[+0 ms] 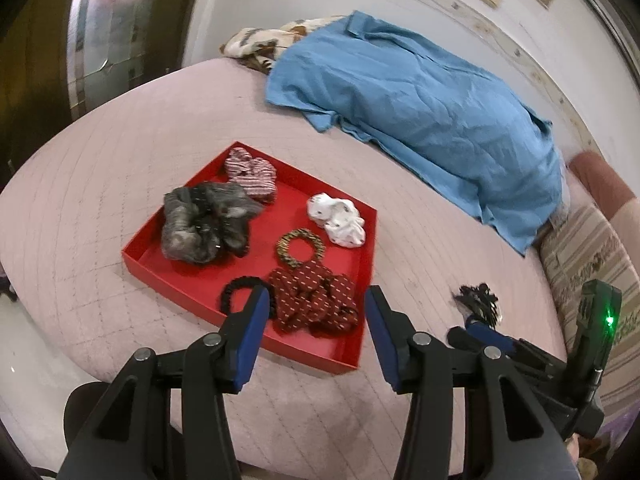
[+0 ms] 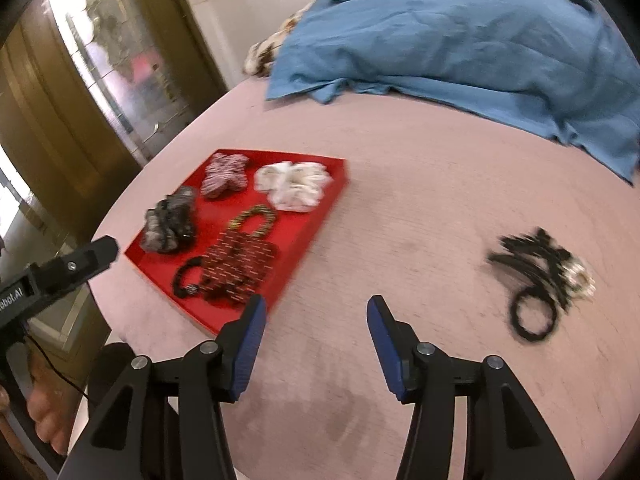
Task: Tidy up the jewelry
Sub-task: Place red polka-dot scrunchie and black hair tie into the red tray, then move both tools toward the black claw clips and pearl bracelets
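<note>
- A bed (image 2: 400,208) with a pink quilted cover carries everything.
- A red tray (image 1: 344,356) lies directly on the cover, near the front edge.
- A black hair tie bundle (image 2: 540,276) lies on the bare cover, well apart from the tray, to its right.
- A blue cloth (image 1: 420,120) is spread crumpled over the far part of the bed.
- A floral fabric (image 1: 256,44) shows just beyond the blue cloth.

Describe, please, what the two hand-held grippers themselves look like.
Both match: the left hand-held gripper and right hand-held gripper have black angular linkages with round silver pivot pins and flat blue finger pads. Seen from the right, the left unit bears white lettering and a thin black cable; seen from the left, the right one shows a green light.
</note>
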Demonstrator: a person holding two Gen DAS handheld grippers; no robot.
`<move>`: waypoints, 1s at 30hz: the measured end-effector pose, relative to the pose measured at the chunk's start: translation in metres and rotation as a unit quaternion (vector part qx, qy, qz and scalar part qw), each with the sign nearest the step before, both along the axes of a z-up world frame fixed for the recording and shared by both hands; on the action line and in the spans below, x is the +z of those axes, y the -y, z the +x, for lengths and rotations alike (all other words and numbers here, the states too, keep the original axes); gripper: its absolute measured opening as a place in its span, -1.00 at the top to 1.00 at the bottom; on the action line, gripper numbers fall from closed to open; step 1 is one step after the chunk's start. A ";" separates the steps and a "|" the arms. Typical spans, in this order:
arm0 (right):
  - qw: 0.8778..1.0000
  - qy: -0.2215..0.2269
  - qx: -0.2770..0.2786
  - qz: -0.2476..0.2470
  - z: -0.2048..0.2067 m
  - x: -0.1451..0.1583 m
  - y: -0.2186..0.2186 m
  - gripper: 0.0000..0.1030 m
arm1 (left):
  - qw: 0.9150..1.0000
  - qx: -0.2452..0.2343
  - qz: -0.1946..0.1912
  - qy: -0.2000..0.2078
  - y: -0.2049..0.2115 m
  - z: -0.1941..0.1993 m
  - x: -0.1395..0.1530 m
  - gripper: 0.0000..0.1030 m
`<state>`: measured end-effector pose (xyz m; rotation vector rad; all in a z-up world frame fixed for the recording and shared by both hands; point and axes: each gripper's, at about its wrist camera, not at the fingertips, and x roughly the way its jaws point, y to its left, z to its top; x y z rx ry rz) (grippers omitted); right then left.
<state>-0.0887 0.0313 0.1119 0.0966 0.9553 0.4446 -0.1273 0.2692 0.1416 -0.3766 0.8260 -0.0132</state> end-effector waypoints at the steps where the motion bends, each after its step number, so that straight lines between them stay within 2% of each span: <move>1: 1.000 0.000 -0.009 0.001 -0.003 -0.001 0.013 -0.10 | 1.000 -0.006 0.005 -0.001 0.006 0.000 0.001 0.05; 9: 0.996 -0.011 -0.094 0.002 -0.011 -0.015 0.112 -0.10 | 0.998 -0.049 0.029 -0.011 0.049 0.004 -0.002 -0.03; 17: 0.977 -0.036 -0.204 0.043 -0.003 -0.037 0.207 -0.10 | 0.994 -0.088 0.046 -0.036 0.086 0.010 -0.017 -0.03; 21: 0.975 -0.035 -0.213 0.056 0.012 -0.041 0.216 -0.10 | 0.993 -0.097 0.053 -0.048 0.096 0.013 -0.024 -0.03; 27: 0.983 -0.020 -0.178 0.039 0.054 -0.039 0.194 -0.10 | 0.991 -0.103 0.061 -0.060 0.103 0.016 -0.032 -0.03; 30: 0.984 -0.032 -0.173 0.025 0.078 -0.048 0.185 0.07 | 0.991 -0.101 0.060 -0.065 0.103 0.019 -0.035 -0.03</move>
